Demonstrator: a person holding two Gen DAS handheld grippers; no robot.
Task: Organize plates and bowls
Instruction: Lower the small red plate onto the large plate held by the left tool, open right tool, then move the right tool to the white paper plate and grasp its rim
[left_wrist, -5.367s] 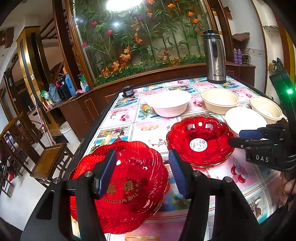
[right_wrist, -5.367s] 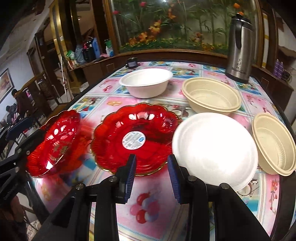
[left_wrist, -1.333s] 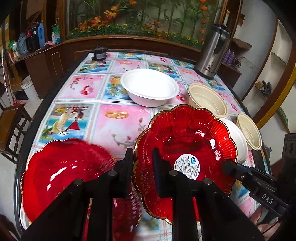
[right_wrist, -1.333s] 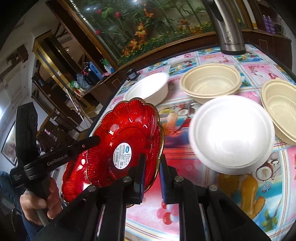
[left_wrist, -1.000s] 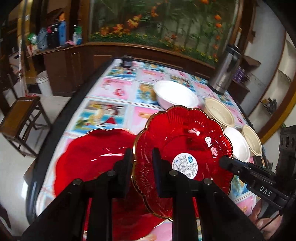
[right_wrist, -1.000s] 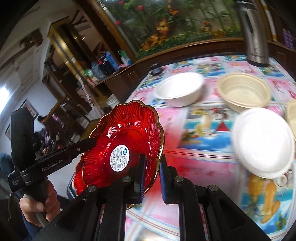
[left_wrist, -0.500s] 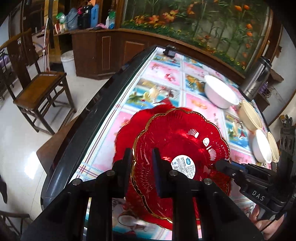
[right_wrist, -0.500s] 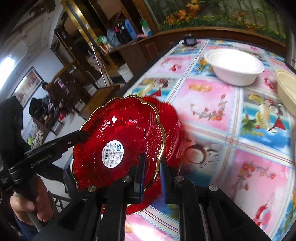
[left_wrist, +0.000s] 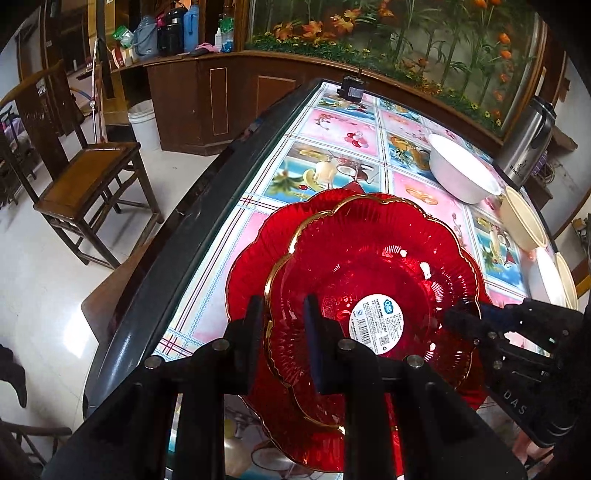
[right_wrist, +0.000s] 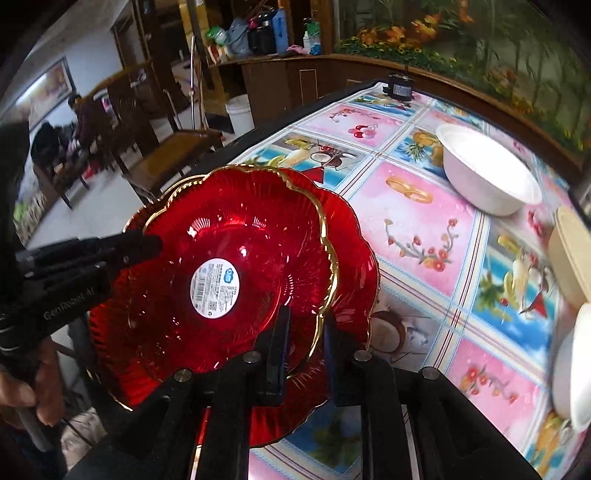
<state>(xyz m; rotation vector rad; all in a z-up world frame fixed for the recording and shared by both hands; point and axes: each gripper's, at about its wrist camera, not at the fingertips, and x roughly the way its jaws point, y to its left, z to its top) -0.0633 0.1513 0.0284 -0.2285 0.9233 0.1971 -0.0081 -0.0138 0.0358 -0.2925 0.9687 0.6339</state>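
Observation:
A gold-rimmed red plate (left_wrist: 369, 266) with a white label lies nested on a second red plate (left_wrist: 255, 254) near the table's left edge. My left gripper (left_wrist: 282, 314) is shut on its near rim. From the right, my right gripper (left_wrist: 456, 317) reaches to the opposite rim. In the right wrist view the gold-rimmed plate (right_wrist: 240, 240) covers most of the lower red plate (right_wrist: 354, 258). The right gripper (right_wrist: 306, 332) has its jaws opening, with the gold rim still between them and a small gap showing. The left gripper (right_wrist: 147, 243) holds the far rim.
A white bowl (left_wrist: 461, 173) stands further along the table. Beige bowls (left_wrist: 522, 221), a white plate (left_wrist: 543, 273) and a steel flask (left_wrist: 524, 147) are at the right. The dark table edge (left_wrist: 177, 266) runs close on the left, with a wooden chair (left_wrist: 88, 177) beyond.
Both grippers carried the gold-rimmed plate leftward and down onto the other red plate. The right gripper's fingers have spread slightly around the rim.

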